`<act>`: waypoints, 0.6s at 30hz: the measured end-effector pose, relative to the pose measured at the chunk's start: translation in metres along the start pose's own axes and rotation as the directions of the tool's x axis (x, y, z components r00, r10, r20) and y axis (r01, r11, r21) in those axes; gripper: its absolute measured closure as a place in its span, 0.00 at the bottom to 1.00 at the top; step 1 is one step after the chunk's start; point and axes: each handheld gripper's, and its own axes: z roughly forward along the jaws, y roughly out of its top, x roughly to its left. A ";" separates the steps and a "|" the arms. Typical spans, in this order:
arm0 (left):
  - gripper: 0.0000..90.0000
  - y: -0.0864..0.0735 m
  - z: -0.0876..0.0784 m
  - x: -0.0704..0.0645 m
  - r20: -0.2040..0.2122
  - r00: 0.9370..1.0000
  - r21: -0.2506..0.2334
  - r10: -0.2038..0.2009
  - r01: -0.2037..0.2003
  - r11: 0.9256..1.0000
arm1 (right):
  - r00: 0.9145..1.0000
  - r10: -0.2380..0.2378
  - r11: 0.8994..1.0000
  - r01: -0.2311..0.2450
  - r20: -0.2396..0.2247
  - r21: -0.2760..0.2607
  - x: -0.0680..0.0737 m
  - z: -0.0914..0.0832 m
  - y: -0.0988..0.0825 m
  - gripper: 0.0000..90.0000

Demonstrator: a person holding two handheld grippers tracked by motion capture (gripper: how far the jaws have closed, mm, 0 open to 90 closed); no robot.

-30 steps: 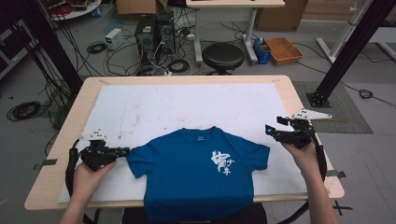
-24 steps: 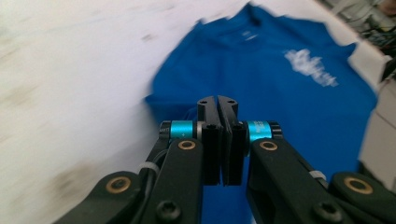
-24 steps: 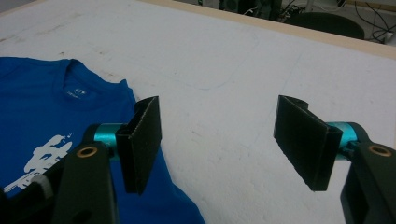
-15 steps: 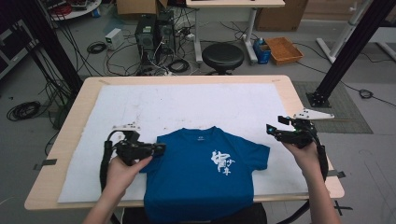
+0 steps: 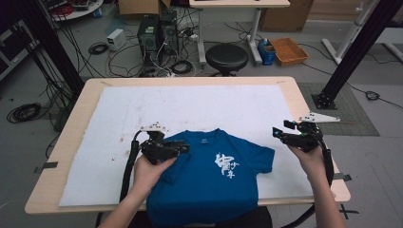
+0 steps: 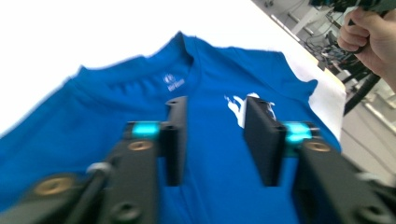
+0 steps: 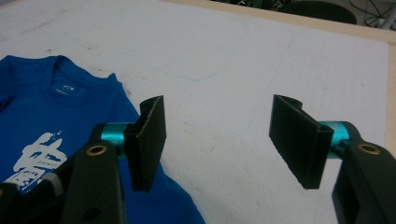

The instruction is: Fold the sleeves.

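**Left sleeve folded in, right sleeve next**

At 9 o'clock of the shirt, your left gripper [image 5: 183, 148] hung just above the blue T-shirt [image 5: 214, 185], over the left shoulder where the sleeve lay folded inward. Its jaws had just been opening and stood partly apart with nothing pinched between them; in the left gripper view the fabric [image 6: 140, 107] lay flat beneath the black pads [image 6: 176, 140]. You did well to let go cleanly. Lifting straight up from there would keep the fold from dragging back out.

The shirt itself lay at 6 o'clock on the white mat [image 5: 190, 109], chest print up, collar pointing to 12 o'clock and its hem hanging over the near table edge.

At 3 o'clock, your right gripper [image 5: 279, 134] waited just beside the right sleeve [image 5: 263, 159], not touching it. Its jaws had just been closing a little, yet stood wide apart and empty. For a matching fold, you wanted to come down on the sleeve's outer edge, take one layer only, and carry it toward 9 o'clock until it mirrored the left side.
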 end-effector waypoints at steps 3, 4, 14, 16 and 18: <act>0.54 0.001 -0.014 0.004 -0.042 0.997 -0.052 0.057 -0.059 0.997 | 0.999 0.044 0.999 -0.045 0.010 0.027 -0.001 0.001 -0.008 0.53; 0.52 0.000 -0.020 0.006 -0.061 0.995 -0.067 0.074 -0.078 0.995 | 0.998 0.063 0.997 -0.063 0.011 0.040 0.000 0.001 -0.010 0.56; 0.51 -0.019 -0.068 0.043 -0.255 0.954 -0.131 0.160 -0.198 0.971 | 0.994 0.109 0.977 -0.111 0.021 0.182 0.003 0.014 -0.040 0.70; 0.51 -0.022 -0.074 0.051 -0.253 0.956 -0.139 0.147 -0.187 0.972 | 0.993 0.119 0.969 -0.120 0.017 0.216 0.002 0.018 -0.047 0.71; 0.51 -0.023 -0.075 0.053 -0.253 0.956 -0.138 0.146 -0.186 0.973 | 0.993 0.116 0.965 -0.115 0.010 0.234 0.002 0.021 -0.050 0.76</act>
